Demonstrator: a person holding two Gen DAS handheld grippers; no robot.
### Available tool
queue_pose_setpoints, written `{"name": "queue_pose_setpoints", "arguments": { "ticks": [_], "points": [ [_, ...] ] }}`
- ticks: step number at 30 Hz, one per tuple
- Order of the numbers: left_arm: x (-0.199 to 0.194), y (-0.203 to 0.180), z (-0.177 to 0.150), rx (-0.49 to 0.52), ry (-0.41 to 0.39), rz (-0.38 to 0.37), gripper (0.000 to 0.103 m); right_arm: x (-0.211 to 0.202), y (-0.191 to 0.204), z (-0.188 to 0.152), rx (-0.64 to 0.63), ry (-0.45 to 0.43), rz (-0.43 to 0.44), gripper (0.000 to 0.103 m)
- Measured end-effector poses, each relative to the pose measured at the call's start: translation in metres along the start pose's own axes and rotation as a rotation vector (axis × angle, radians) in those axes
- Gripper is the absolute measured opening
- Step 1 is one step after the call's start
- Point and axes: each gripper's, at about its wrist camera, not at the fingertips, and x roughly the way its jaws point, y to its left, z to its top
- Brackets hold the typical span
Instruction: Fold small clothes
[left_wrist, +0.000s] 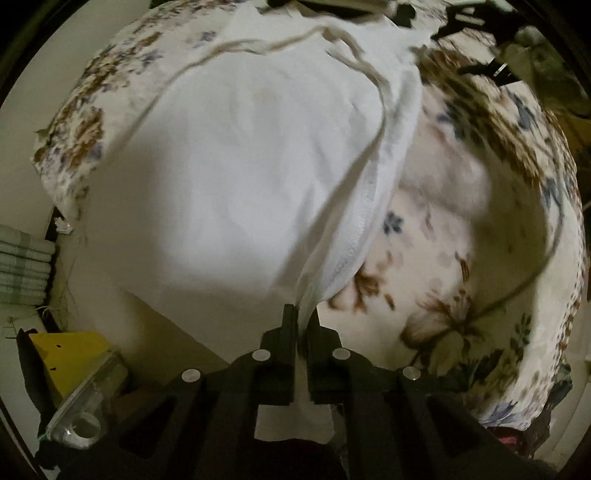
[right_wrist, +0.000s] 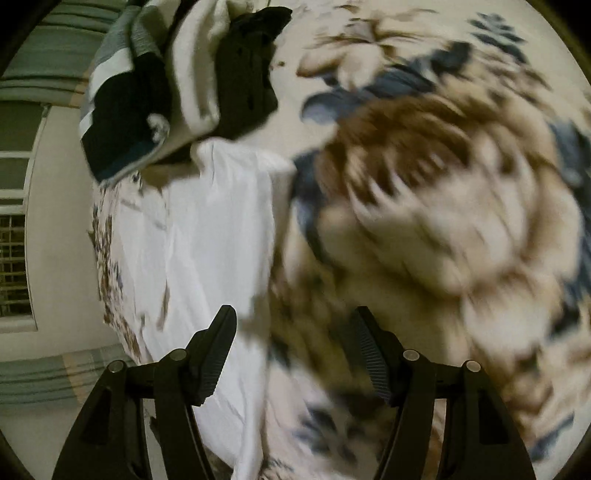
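A white garment (left_wrist: 240, 166) with thin cream straps lies spread over a flowered bedcover (left_wrist: 461, 240). My left gripper (left_wrist: 300, 314) is shut on a hemmed edge of the white garment, and the cloth rises taut from the jaws. In the right wrist view the same white garment (right_wrist: 207, 236) lies to the left on the flowered bedcover (right_wrist: 443, 192). My right gripper (right_wrist: 295, 332) is open and empty, low over the bedcover beside the garment's right edge. This view is blurred.
A pile of dark and striped clothes (right_wrist: 147, 92) lies at the far end of the bed. A yellow box (left_wrist: 70, 350) and a clear plastic item (left_wrist: 81, 413) sit beside the bed at lower left. A wall with a window (right_wrist: 14, 236) stands at left.
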Motion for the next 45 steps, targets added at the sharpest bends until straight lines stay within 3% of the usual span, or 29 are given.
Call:
{"name": "queue_pose_setpoints", "arguments": {
  "ticks": [3, 6, 8, 13, 16, 21, 26, 31, 36, 39, 41, 42, 45],
  "points": [
    [-0.007, 0.002, 0.001, -0.021, -0.011, 0.002, 0.003, 0.022, 0.007, 0.020, 0.052, 0.017, 0.013, 0.065],
    [-0.016, 0.018, 0.002, -0.048, -0.023, -0.013, 0.003, 0.027, 0.023, 0.026, 0.029, 0.012, -0.009, 0.008],
    [-0.021, 0.030, 0.009, -0.076, -0.036, -0.030, 0.003, 0.016, 0.047, 0.026, -0.027, -0.039, -0.047, 0.005],
    [-0.035, 0.077, 0.021, -0.154, -0.051, -0.078, 0.003, -0.011, 0.108, 0.021, -0.122, -0.095, -0.110, 0.004],
    [-0.037, 0.110, 0.027, -0.195, -0.058, -0.101, 0.003, -0.014, 0.165, 0.021, -0.197, -0.113, -0.154, 0.004],
    [-0.028, 0.173, 0.043, -0.254, -0.080, -0.109, 0.003, 0.017, 0.260, 0.028, -0.267, -0.103, -0.231, 0.004],
    [-0.015, 0.235, 0.063, -0.332, -0.102, -0.143, 0.003, 0.083, 0.354, 0.036, -0.331, -0.108, -0.347, 0.004],
    [0.026, 0.285, 0.083, -0.377, -0.097, -0.156, 0.003, 0.148, 0.403, 0.047, -0.361, -0.102, -0.459, 0.004],
    [0.081, 0.320, 0.092, -0.396, -0.037, -0.194, 0.004, 0.201, 0.414, 0.052, -0.372, -0.082, -0.570, 0.004],
    [0.105, 0.335, 0.089, -0.396, 0.022, -0.211, 0.010, 0.216, 0.405, 0.055, -0.345, -0.050, -0.584, 0.004],
    [0.111, 0.348, 0.084, -0.419, 0.042, -0.228, 0.018, 0.217, 0.398, 0.054, -0.309, -0.024, -0.551, 0.009],
    [0.111, 0.359, 0.079, -0.443, 0.043, -0.235, 0.025, 0.213, 0.395, 0.051, -0.296, -0.020, -0.526, 0.017],
    [0.110, 0.393, 0.066, -0.514, 0.048, -0.229, 0.029, 0.195, 0.386, 0.036, -0.283, -0.029, -0.480, 0.053]
  ]
}}
